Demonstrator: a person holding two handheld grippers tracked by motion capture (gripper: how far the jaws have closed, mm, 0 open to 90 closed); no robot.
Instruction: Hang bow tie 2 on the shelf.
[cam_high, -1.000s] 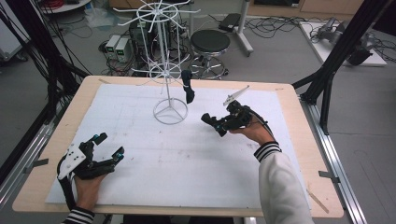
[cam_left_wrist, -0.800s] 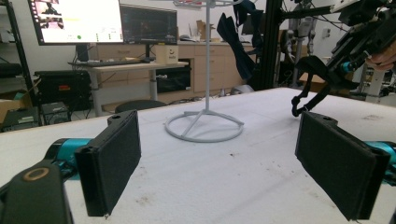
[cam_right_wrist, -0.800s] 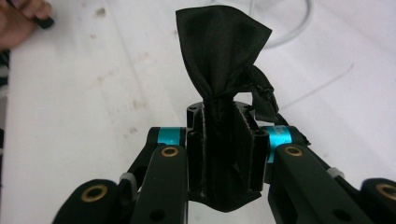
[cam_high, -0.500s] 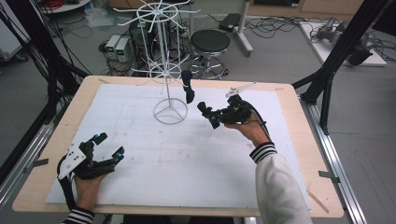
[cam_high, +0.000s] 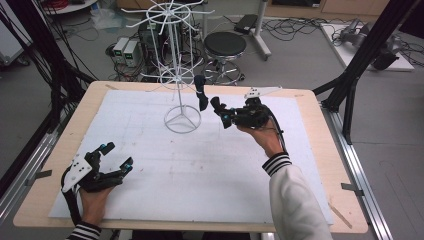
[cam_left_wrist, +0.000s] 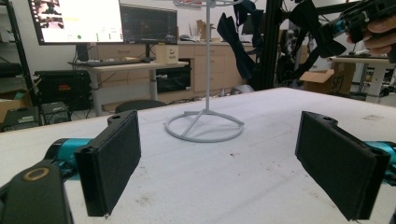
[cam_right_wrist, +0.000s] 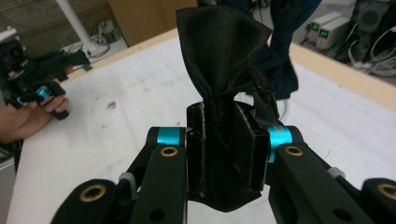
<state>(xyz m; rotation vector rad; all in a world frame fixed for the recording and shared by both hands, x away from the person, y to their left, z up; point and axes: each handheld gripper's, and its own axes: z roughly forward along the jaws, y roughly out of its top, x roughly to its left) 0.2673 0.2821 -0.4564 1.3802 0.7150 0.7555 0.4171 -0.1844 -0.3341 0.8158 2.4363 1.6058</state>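
On the white-covered table (cam_high: 150, 200), a white wire hanging rack (cam_high: 182, 119) stands near the far edge. Just beside it, the right gripper (cam_right_wrist: 219, 154) pinches a black bow tie (cam_right_wrist: 219, 51) at its knot: light, limp fabric, best held there. The left gripper (cam_left_wrist: 219, 158) rests wide open, empty, near the front left corner.

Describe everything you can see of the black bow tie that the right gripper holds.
The black bow tie is made of smooth, slightly shiny fabric that looks like satin. It is pinched at its knotted middle between the closed jaws of the right gripper, so one gathered wing fans upward and another fold hangs below the jaws. A thin black strap runs off to its side. It is held in the air above the white mat, near the white wire stand.
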